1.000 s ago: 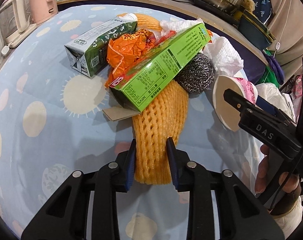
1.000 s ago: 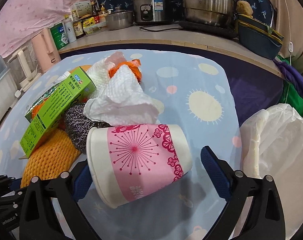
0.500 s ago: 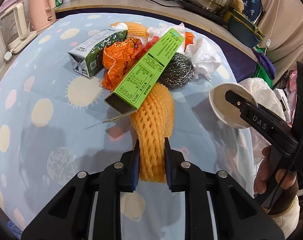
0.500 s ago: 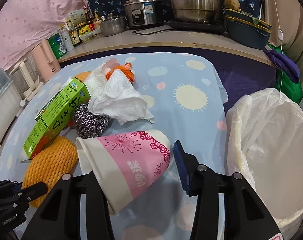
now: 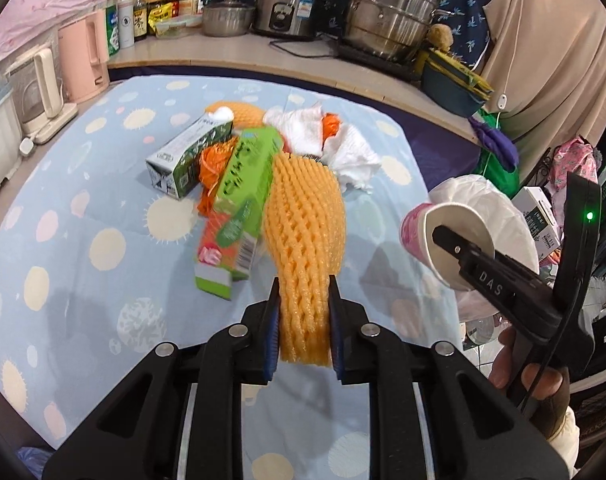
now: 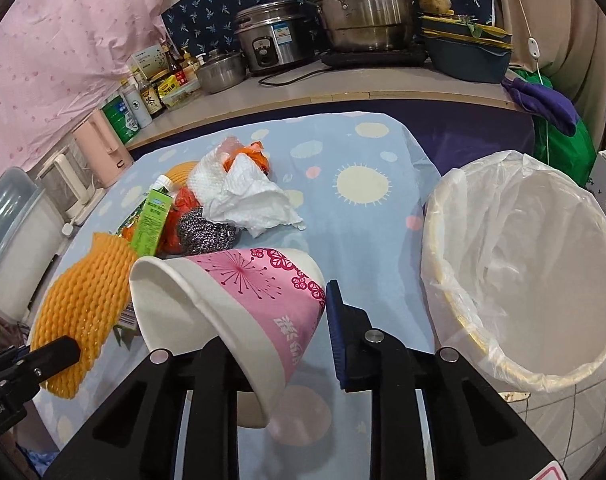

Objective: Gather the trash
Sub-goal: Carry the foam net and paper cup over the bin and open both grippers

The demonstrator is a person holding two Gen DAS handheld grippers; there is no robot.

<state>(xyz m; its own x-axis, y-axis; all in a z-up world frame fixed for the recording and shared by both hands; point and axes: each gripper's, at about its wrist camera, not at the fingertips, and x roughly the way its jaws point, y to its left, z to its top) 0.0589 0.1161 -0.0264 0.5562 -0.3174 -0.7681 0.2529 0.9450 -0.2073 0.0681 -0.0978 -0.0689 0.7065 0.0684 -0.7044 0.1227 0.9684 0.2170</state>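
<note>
Risk lay right: my jaws were closing on the crumpling paper cup (image 6: 239,304), left jaws pinching foam net (image 5: 303,256), both droppable before the bin (image 6: 519,264)

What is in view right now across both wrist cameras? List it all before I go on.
Foam fruit net: one held, orange, between the left jaws; a second orange one at the pile's far end.
Paper cup: one, pink and white, squashed between the right jaws.
Green box: one, on the pile.
Drink carton: one, green and white, left of the pile.
Orange wrapper: one, crumpled.
Paper towels: white, crumpled.
Steel scourer: one, grey.
Lined bin: one, white bag, right of the table.
Tablecloth: blue, spotted.
Left gripper: shut on the net.
Right gripper: closing on the cup.
</note>
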